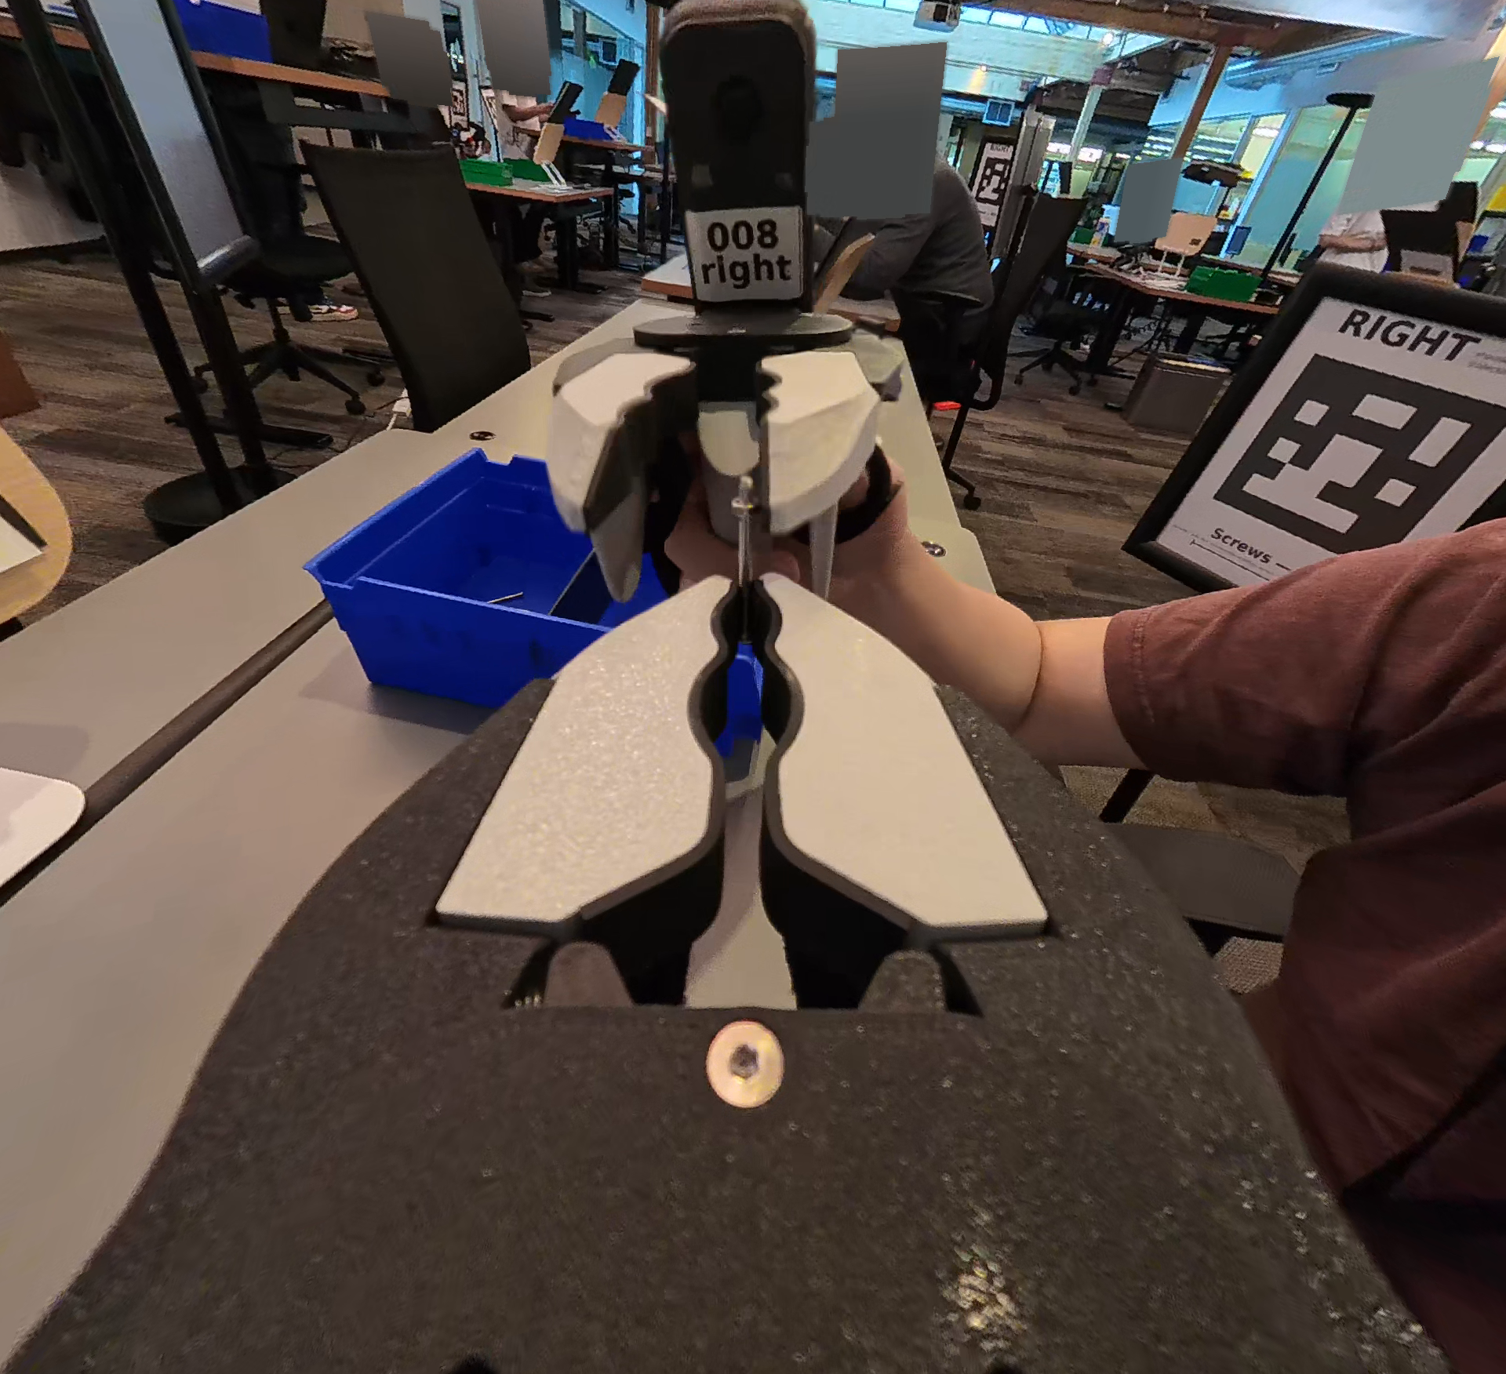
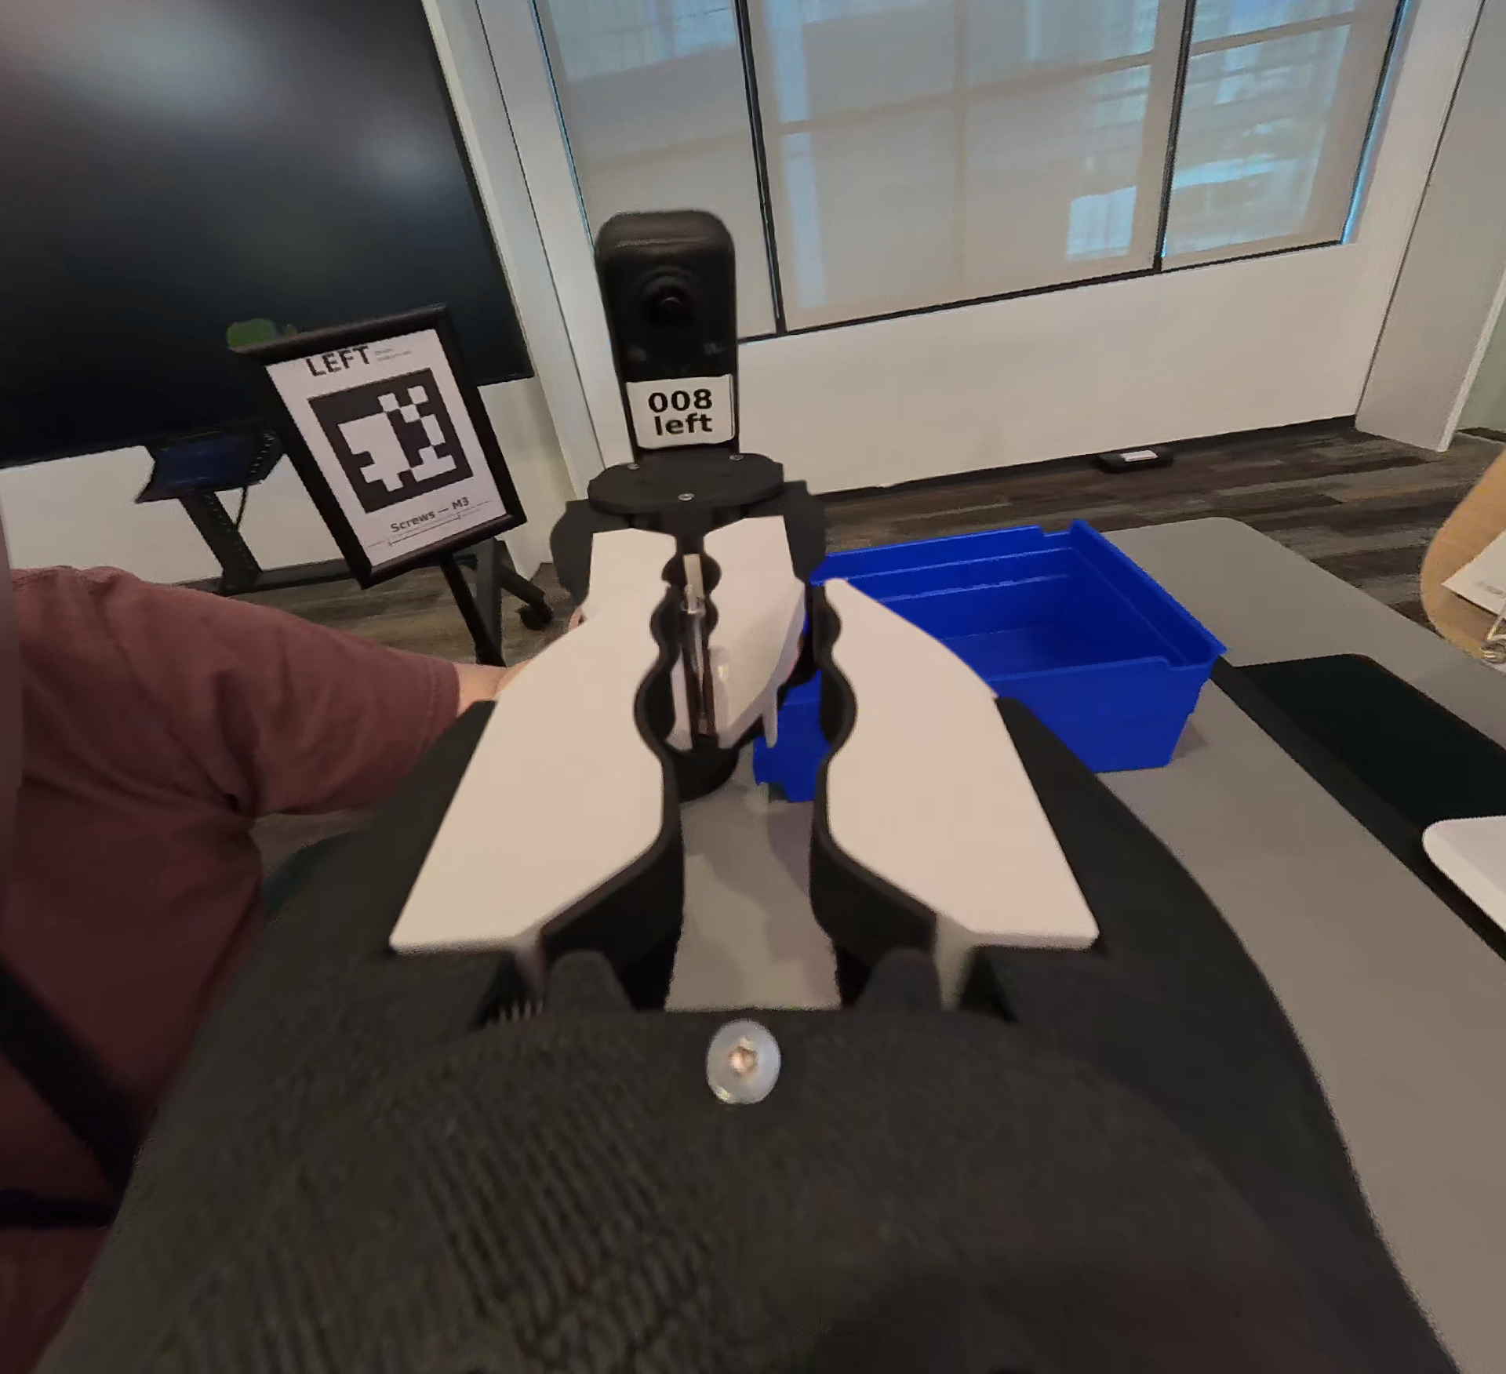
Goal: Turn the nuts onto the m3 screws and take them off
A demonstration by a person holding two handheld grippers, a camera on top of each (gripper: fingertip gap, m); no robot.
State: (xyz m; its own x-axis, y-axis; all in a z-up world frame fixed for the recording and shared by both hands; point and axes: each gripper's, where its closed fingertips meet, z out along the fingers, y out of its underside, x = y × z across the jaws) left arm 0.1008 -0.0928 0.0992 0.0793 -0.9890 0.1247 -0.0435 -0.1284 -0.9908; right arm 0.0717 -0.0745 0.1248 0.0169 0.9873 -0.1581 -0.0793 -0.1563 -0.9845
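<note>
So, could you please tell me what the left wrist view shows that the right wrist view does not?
Only the left wrist view shows a loose screw lying in the blue bin, and a nut threaded on the held screw.

Only the right wrist view shows the right gripper open, its fingers apart, and windows behind.

Both show the left gripper shut on that screw, the bin and the grey table.
</note>
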